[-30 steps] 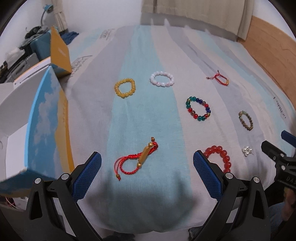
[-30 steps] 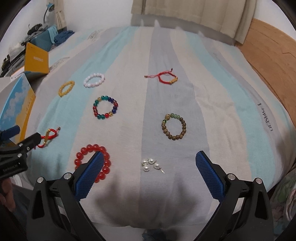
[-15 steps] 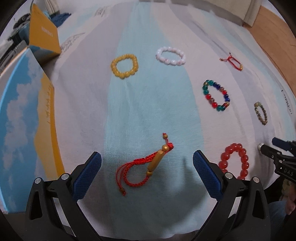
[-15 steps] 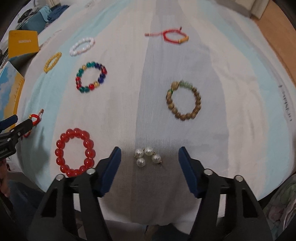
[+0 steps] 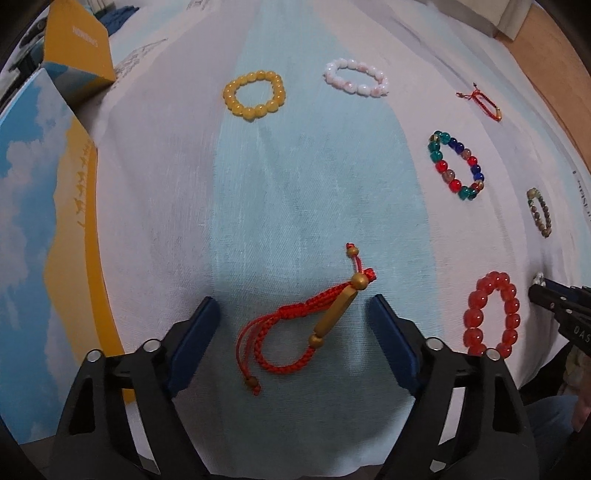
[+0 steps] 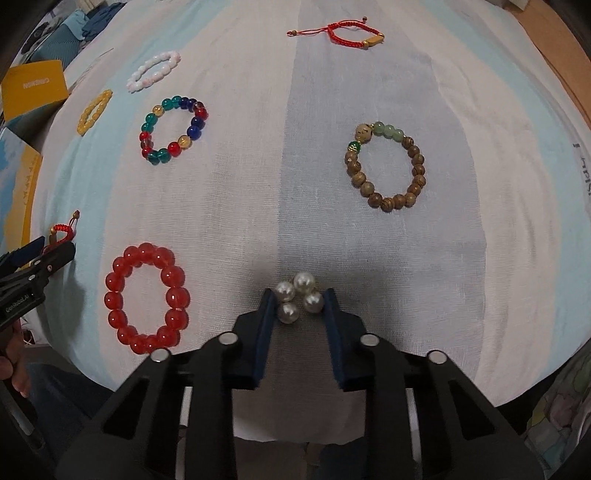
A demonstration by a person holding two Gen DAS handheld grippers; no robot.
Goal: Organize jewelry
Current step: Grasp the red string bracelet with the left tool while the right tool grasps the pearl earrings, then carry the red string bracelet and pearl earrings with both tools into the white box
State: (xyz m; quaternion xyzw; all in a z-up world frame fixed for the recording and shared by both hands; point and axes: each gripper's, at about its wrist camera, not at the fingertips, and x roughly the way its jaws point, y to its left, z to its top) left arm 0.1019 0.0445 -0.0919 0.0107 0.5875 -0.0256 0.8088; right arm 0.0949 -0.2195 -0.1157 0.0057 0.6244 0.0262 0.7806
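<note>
A red cord bracelet with a gold tube lies on the striped bedsheet between the fingers of my left gripper, which is open and low over it, touching nothing. A cluster of pearl earrings sits between the fingertips of my right gripper; the jaws are nearly closed and just touch the pearls. A red bead bracelet lies left of the pearls; it also shows in the left wrist view.
Further back lie a multicoloured bead bracelet, a wooden bead bracelet, a yellow one, a white one and a second red cord bracelet. A sky-print box and a yellow box stand at the left.
Both grippers have come down and forward toward the sheet. The left jaws narrowed around the red cord bracelet. The right jaws closed in from wide open onto the pearls.
</note>
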